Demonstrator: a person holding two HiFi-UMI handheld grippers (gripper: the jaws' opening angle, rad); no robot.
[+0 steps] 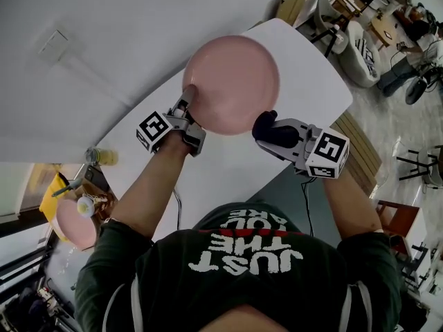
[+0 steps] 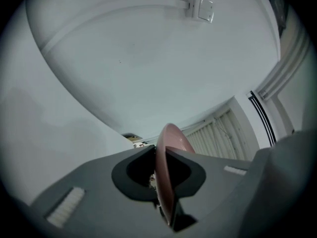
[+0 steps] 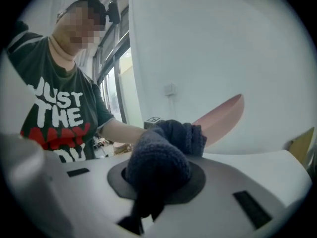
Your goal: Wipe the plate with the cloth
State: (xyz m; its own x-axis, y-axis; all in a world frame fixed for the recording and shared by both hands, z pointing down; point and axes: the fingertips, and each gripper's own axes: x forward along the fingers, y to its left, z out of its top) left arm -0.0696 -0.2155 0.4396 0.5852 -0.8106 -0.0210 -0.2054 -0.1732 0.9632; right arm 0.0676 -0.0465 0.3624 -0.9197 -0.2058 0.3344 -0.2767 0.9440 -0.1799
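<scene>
A pink plate [image 1: 232, 81] is held up above the white table [image 1: 304, 81], its face turned toward the head camera. My left gripper [image 1: 188, 99] is shut on the plate's left rim; in the left gripper view the plate [image 2: 167, 167] stands edge-on between the jaws. My right gripper [image 1: 266, 126] is shut on a bunched dark blue cloth [image 1: 265, 125], which sits just at the plate's lower right edge. In the right gripper view the cloth [image 3: 163, 155] fills the jaws and the plate [image 3: 223, 115] rises just behind it.
A second pink plate [image 1: 75, 223] lies at the far left beside a yellow item [image 1: 52, 196] and a glass [image 1: 100, 156]. Chairs [image 1: 360, 47] stand beyond the table's right end. A grey wall with a switch [image 2: 200, 9] faces the left gripper.
</scene>
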